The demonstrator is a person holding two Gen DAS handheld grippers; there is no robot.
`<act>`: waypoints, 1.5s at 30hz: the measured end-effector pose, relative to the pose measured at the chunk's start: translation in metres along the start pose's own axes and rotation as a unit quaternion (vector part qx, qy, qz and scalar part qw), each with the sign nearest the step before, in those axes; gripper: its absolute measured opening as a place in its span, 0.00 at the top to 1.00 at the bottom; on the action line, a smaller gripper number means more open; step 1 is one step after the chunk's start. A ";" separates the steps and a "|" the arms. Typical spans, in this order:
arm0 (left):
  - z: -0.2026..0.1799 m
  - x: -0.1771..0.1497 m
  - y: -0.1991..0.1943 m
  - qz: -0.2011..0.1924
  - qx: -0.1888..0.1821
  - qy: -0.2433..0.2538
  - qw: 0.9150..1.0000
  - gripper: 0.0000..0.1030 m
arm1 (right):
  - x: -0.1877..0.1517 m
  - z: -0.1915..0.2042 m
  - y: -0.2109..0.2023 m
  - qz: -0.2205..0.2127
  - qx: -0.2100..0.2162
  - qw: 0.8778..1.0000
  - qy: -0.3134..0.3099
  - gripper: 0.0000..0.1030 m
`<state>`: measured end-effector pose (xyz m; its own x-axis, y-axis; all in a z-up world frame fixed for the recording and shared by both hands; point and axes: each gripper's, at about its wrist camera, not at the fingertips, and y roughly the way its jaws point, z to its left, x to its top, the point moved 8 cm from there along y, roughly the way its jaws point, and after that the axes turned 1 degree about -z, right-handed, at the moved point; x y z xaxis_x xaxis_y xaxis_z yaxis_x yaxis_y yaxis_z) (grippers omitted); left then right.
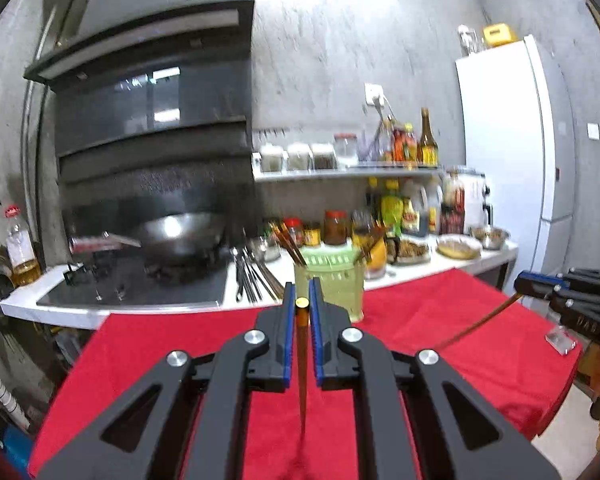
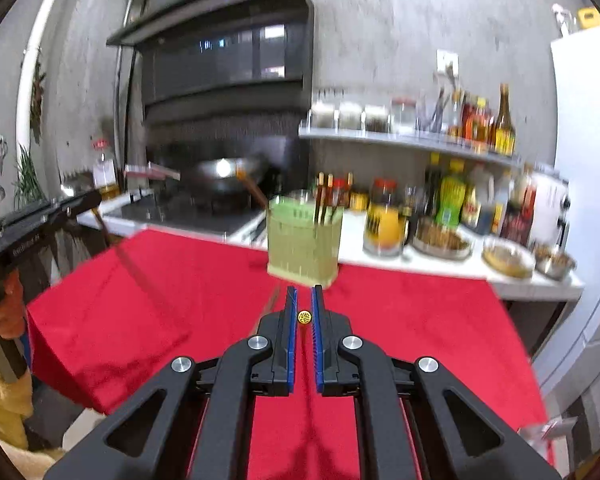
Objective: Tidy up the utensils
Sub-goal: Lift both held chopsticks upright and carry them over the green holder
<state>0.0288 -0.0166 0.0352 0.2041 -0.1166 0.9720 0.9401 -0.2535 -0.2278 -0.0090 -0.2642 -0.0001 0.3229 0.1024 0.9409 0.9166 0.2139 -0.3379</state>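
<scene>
Over the red cloth point(image 1: 204, 344), each gripper pinches 1 brown chopstick. The left gripper point(image 1: 302, 300) has its jaws nearly closed on a chopstick point(image 1: 302, 368) whose tip points down at the cloth. The right gripper point(image 2: 304, 300) shows only the gold end cap of its chopstick point(image 2: 304, 317) — the shaft point(image 1: 476, 322) appears in the left view alone. The green holder point(image 2: 304, 240) stands at the cloth's far edge, beside the counter point(image 2: 420, 264), with bare cloth between it and both grippers.

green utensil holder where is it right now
The green utensil holder stands on the far edge of the red cloth, against the white counter, ahead of both grippers, with chopsticks standing inside.
</scene>
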 end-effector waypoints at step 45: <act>-0.010 -0.098 0.069 0.148 -0.036 -0.009 0.988 0.94 | -0.046 0.015 0.079 0.087 0.016 0.996 0.006 0.91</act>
<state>0.0714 -0.0319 -0.0767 0.4725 -0.1795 0.8629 0.8169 -0.2782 -0.5052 0.0452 -0.2376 -0.0701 0.4788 0.1299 0.8683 0.8386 0.2250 -0.4961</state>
